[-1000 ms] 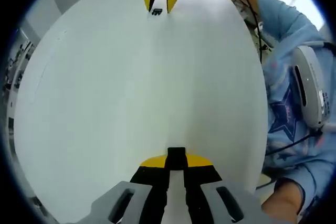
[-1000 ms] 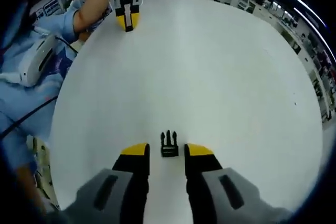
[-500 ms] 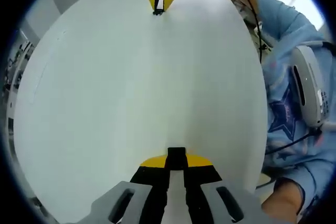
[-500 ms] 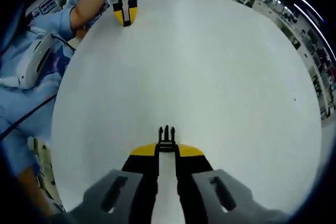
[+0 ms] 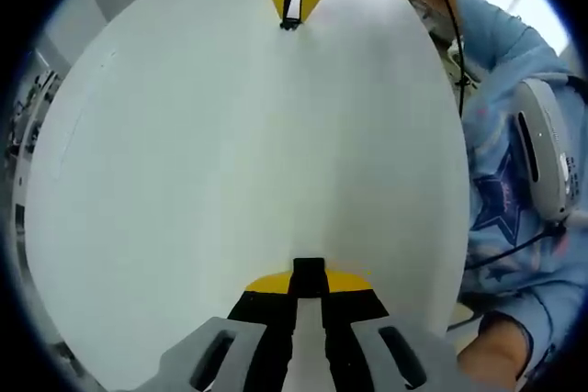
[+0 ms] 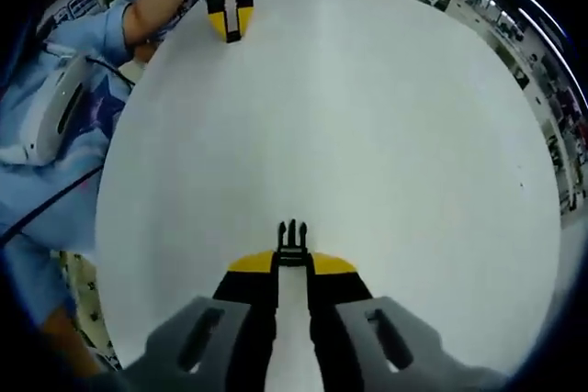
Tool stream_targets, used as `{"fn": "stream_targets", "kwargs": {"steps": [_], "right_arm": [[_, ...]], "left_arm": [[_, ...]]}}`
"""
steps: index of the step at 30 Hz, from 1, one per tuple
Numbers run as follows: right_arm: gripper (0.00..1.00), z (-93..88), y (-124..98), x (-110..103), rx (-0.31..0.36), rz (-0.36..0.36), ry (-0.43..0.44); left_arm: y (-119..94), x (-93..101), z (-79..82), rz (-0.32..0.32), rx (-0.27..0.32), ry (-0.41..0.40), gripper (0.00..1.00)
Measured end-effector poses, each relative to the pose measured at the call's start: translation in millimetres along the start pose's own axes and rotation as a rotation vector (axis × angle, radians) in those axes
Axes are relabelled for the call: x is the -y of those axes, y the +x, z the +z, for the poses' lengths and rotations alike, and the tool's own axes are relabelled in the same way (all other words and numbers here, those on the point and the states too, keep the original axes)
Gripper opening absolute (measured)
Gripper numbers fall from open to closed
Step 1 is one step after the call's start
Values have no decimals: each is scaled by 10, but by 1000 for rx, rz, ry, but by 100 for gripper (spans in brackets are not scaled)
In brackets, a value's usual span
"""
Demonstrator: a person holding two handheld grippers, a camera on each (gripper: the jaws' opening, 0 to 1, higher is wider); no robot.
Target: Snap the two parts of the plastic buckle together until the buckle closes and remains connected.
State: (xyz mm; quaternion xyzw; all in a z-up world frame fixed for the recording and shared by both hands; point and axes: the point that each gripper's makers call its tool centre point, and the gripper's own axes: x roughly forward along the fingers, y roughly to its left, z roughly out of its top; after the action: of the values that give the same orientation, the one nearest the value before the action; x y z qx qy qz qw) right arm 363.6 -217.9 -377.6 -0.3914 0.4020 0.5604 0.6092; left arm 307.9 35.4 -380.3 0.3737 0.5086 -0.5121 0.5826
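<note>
My left gripper [image 5: 309, 287] is shut on a black buckle part [image 5: 309, 273], whose end pokes out between the yellow tips low over the white table [image 5: 230, 153]. Across the table, my right gripper [image 5: 295, 8] holds something small and dark at its tips. In the right gripper view, my right gripper [image 6: 292, 264] is shut on the pronged black buckle part [image 6: 292, 238], with the prongs pointing forward. The left gripper [image 6: 227, 21] appears far off at the table's top left edge, a dark piece between its tips.
A person in a light blue sleeve [image 5: 514, 181] stands along one side of the table, with a white device [image 5: 542, 158] and a black cable [image 5: 450, 43] at the chest. Shelves and benches [image 6: 542, 71] lie beyond the far edge.
One second ago my right gripper stood open around the pronged part; it has since shut on it and shifted a little with it. The left gripper keeps its hold and place.
</note>
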Motion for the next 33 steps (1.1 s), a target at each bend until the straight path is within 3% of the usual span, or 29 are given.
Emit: {"fn": "stream_targets", "kwargs": {"steps": [19, 33], "right_arm": [[11, 494, 210, -277, -24, 26, -81], [12, 738, 302, -509, -31, 44, -131]], "left_arm": [[0, -32, -6, 3, -67, 48, 9], [57, 44, 209, -32, -35, 106, 9]]}}
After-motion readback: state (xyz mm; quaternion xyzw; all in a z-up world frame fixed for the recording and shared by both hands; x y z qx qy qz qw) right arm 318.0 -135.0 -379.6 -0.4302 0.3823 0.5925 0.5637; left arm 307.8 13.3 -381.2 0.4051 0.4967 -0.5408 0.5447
